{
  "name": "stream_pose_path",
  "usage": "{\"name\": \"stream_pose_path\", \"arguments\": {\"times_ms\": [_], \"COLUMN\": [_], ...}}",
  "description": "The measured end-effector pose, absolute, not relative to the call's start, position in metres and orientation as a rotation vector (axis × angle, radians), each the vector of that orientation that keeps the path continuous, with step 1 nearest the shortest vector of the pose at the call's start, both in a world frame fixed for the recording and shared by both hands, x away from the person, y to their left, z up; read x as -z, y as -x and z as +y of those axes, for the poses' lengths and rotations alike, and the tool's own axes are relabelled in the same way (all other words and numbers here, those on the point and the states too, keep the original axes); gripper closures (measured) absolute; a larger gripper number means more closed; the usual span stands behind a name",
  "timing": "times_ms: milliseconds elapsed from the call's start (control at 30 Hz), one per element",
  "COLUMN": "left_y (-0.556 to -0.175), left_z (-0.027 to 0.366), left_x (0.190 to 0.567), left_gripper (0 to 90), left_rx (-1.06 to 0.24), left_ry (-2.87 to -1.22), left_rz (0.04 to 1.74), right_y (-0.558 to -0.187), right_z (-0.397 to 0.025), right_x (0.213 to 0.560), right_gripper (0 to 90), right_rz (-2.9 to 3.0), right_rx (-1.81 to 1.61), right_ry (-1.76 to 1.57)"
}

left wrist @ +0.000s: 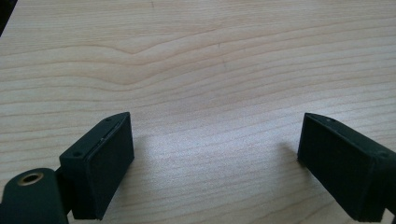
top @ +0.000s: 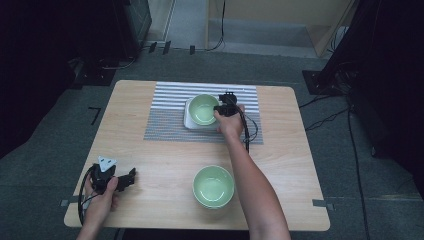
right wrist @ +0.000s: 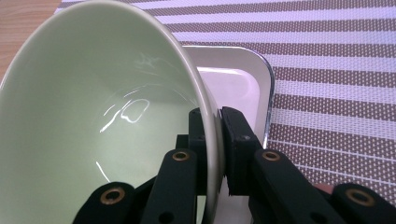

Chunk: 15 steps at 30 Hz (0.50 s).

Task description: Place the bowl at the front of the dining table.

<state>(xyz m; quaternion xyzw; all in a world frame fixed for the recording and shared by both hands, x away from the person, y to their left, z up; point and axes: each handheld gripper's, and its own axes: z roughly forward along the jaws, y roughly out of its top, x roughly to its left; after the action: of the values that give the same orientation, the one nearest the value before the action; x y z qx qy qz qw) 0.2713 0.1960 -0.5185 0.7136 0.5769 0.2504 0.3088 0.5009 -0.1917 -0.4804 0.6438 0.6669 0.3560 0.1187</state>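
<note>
A pale green bowl (top: 202, 108) sits over a white square plate (top: 190, 121) on the striped placemat (top: 165, 120) at the table's far middle. My right gripper (top: 223, 106) is shut on this bowl's right rim; in the right gripper view the bowl (right wrist: 93, 121) has its wall pinched between the jaws, with the plate (right wrist: 243, 81) behind it. A second green bowl (top: 213, 186) stands near the table's front edge. My left gripper (top: 131, 177) rests open at the front left, with bare wood (left wrist: 210, 93) between its fingers (left wrist: 100, 163).
The wooden table (top: 150, 155) ends just in front of the near bowl and the left hand. Cables (top: 327, 119) run over the grey floor at the right, and dark equipment (top: 125, 25) stands behind the table.
</note>
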Motion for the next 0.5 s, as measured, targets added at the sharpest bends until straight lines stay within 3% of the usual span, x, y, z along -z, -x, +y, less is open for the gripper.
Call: {"name": "stream_pose_path", "arguments": {"times_ms": [333,367,400,433,500], "left_y": [-0.271,-0.271,-0.271,-0.271,-0.271], "left_z": [0.196,0.196,0.196,0.196,0.196], "left_x": [0.518,0.518,0.518,0.518,0.518], "left_gripper": [10.1,10.1,10.1,10.1,10.1], "left_rx": [-0.662,-0.661,-0.661,-0.661,-0.661], "left_ry": [-1.886,-1.886,-1.887,-1.886,-1.887], "left_rz": [1.525,1.525,1.525,1.525,1.525], "right_y": [-0.506,-0.506,-0.506,-0.506,-0.506], "right_z": [-0.197,-0.197,-0.199,-0.199,-0.202], "right_x": [0.484,0.485,0.486,0.486,0.484], "right_gripper": [78.0,75.6,64.3,64.3,49.7], "right_rz": [1.901,1.907,1.91,1.91,1.888], "right_rx": [-1.107,-1.113,-1.159,-1.159,-1.212], "right_ry": [-1.994,-2.0,-2.002,-2.002,-1.984]}}
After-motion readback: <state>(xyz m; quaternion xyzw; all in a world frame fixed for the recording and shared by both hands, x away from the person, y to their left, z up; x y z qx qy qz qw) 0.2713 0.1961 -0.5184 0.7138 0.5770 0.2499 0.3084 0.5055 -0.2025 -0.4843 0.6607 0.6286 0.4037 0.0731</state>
